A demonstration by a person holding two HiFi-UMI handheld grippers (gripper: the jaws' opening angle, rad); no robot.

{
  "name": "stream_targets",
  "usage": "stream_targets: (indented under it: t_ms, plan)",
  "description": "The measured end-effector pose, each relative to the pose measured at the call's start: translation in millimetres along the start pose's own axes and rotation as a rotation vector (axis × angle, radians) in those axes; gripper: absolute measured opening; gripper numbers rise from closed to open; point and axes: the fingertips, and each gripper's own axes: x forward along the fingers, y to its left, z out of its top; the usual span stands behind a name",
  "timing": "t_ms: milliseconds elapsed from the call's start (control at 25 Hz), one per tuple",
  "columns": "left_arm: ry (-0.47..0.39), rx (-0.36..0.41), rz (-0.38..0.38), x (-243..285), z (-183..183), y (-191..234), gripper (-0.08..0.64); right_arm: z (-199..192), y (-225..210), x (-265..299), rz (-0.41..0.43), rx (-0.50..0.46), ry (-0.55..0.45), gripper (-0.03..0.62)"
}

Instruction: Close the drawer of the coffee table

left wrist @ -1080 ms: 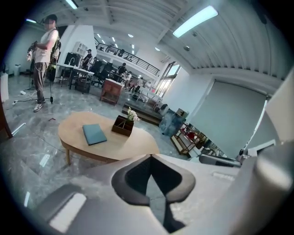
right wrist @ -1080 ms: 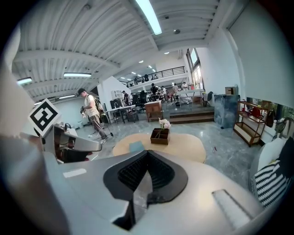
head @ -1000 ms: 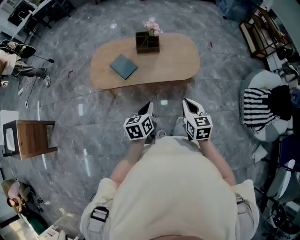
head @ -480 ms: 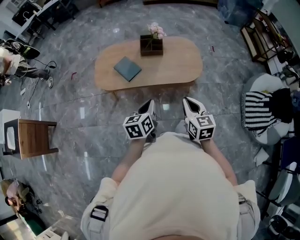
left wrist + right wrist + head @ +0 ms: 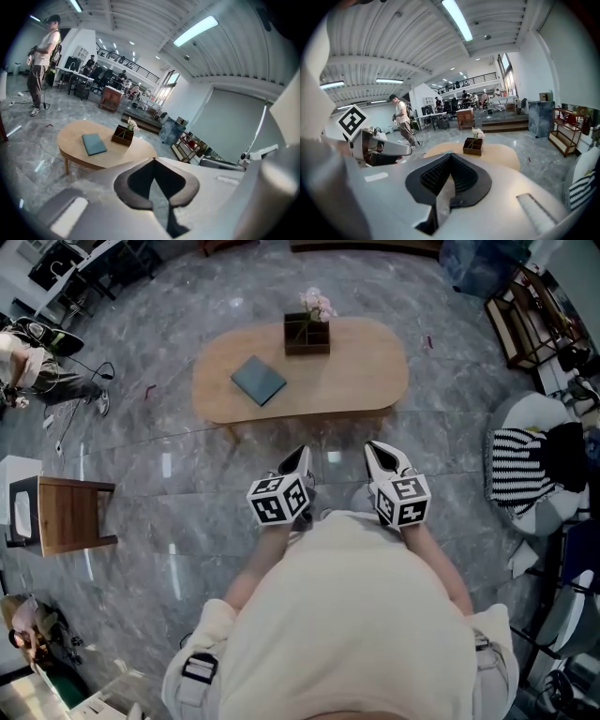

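Note:
The oval wooden coffee table (image 5: 361,371) stands on the marble floor ahead of me, carrying a teal book (image 5: 259,381) and a dark box of pink flowers (image 5: 307,332). No drawer shows from this side. My left gripper (image 5: 300,455) and right gripper (image 5: 373,447) hang side by side in front of my body, short of the table's near edge. Both are shut and empty. The left gripper view shows the table (image 5: 112,152) beyond the shut left gripper (image 5: 153,160). In the right gripper view, the table (image 5: 501,157) lies past the shut right gripper (image 5: 450,154).
A small wooden stool (image 5: 64,517) stands at the left. A seat with a striped cushion (image 5: 520,470) is at the right, and a dark shelf rack (image 5: 520,301) is at the far right. A person (image 5: 41,56) stands beyond the table near desks.
The table sits slightly lower and further right in the head view. The right gripper has lifted a touch. Both grippers stay shut.

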Motion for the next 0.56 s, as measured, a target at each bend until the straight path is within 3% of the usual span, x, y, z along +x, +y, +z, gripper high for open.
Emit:
stream_targets:
  t_ms: [560]
  plan:
    - [-0.003, -0.015, -0.001, 1.6, -1.6, 1.3, 0.002, -0.8, -0.5, 3.2, 0.018, -0.004, -0.005, -0.003]
